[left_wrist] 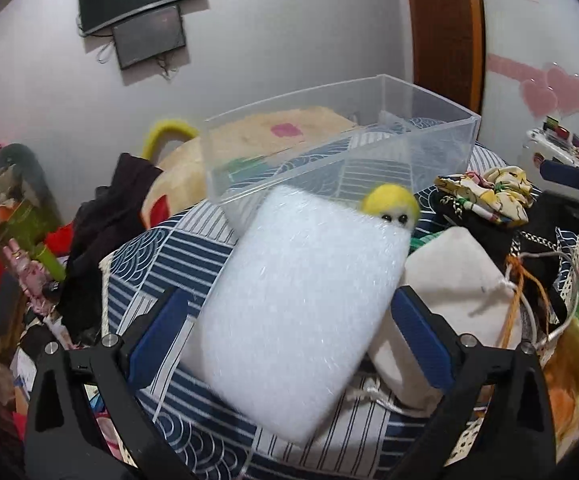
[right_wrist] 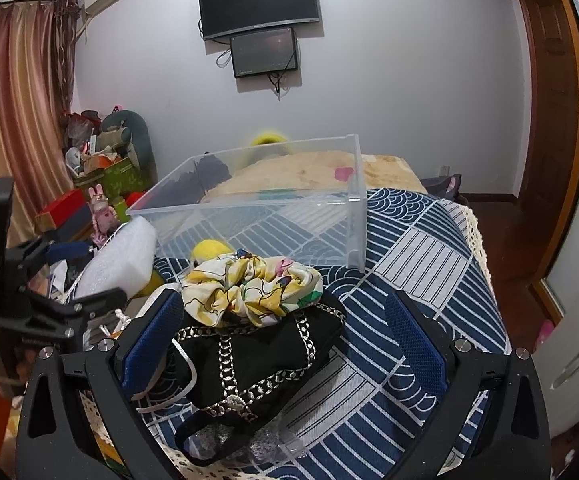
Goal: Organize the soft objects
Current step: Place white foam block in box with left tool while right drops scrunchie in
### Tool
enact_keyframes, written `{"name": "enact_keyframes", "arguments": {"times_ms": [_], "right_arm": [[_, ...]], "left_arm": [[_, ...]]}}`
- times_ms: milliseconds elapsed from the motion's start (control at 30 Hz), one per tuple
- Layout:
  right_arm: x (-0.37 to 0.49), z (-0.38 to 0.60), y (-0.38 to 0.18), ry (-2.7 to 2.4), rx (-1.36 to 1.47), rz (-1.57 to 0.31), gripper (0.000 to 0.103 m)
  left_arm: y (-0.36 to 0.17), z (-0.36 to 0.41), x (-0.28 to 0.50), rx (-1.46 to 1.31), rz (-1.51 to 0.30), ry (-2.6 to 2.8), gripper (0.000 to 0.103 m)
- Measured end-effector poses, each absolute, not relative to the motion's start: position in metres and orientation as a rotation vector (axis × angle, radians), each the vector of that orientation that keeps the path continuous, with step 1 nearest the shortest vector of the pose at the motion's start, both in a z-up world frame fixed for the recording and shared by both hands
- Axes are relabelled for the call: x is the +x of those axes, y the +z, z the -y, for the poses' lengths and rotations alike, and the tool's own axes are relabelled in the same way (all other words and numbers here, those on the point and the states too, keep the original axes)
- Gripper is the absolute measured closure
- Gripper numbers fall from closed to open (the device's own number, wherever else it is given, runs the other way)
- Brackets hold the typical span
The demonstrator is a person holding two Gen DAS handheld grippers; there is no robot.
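Observation:
My left gripper (left_wrist: 291, 308) is shut on a white foam block (left_wrist: 301, 304) and holds it tilted above the blue patterned cloth (left_wrist: 169, 248), short of the clear plastic box (left_wrist: 429, 144). A yellow felt toy (left_wrist: 389, 204) peeks from behind the block. A white drawstring pouch (left_wrist: 453, 292) lies to its right. My right gripper (right_wrist: 285, 312) is open around a black bag with silver chain trim (right_wrist: 257, 356); a yellow floral scrunchie (right_wrist: 249, 288) lies on the bag. The box (right_wrist: 281, 208) stands beyond it. The left gripper with the block (right_wrist: 117, 256) shows at the left.
A beige plush cushion (right_wrist: 305, 168) lies behind the box. Clutter of boxes and toys (right_wrist: 101, 184) fills the left corner. Two screens (right_wrist: 257, 4) hang on the wall. A wooden door (right_wrist: 549, 100) is at the right. The cloth's right edge (right_wrist: 485, 264) drops to the floor.

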State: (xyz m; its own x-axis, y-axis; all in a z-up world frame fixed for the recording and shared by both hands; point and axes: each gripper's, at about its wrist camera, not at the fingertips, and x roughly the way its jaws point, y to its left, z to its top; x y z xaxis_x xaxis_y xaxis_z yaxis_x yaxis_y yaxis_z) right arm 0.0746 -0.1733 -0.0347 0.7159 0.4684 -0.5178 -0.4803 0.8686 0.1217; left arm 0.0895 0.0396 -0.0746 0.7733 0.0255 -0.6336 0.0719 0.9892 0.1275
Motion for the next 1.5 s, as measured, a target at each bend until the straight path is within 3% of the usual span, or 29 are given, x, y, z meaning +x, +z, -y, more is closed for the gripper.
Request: {"name": "enact_keyframes", "arguments": {"times_ms": [233, 300, 400, 467, 667, 767, 1133, 1500], "right_arm": [[0.079, 0.167, -0.038, 0.544, -0.014, -0.576, 0.002], [0.081, 0.163, -0.038, 0.557, -0.012, -0.58, 0.01], [0.085, 0.155, -0.041, 0.567, -0.031, -0.599, 0.023], [0.087, 0.149, -0.044, 0.571, -0.052, -0.61, 0.041], [0.088, 0.149, -0.045, 0.572, -0.061, -0.613, 0.075], [0.089, 0.151, -0.044, 0.564, -0.064, -0.61, 0.085], [0.072, 0.165, -0.008, 0.547, -0.054, -0.484, 0.088], [0.093, 0.16, 0.029, 0.517, -0.063, -0.396, 0.088]], "left_arm": [[-0.086, -0.054, 0.115, 0.056, -0.769, -0.094, 0.001], [-0.087, -0.058, 0.112, 0.019, -0.755, -0.12, 0.007], [-0.086, -0.057, 0.104, 0.004, -0.727, -0.139, 0.008], [-0.086, -0.056, 0.098, -0.004, -0.71, -0.141, 0.008], [-0.083, -0.06, 0.079, -0.045, -0.661, -0.115, 0.009], [-0.077, -0.063, 0.07, -0.065, -0.634, -0.111, 0.009], [-0.028, -0.068, 0.043, -0.069, -0.47, -0.067, 0.009], [0.015, -0.058, 0.081, -0.06, -0.381, -0.038, 0.009]]}}
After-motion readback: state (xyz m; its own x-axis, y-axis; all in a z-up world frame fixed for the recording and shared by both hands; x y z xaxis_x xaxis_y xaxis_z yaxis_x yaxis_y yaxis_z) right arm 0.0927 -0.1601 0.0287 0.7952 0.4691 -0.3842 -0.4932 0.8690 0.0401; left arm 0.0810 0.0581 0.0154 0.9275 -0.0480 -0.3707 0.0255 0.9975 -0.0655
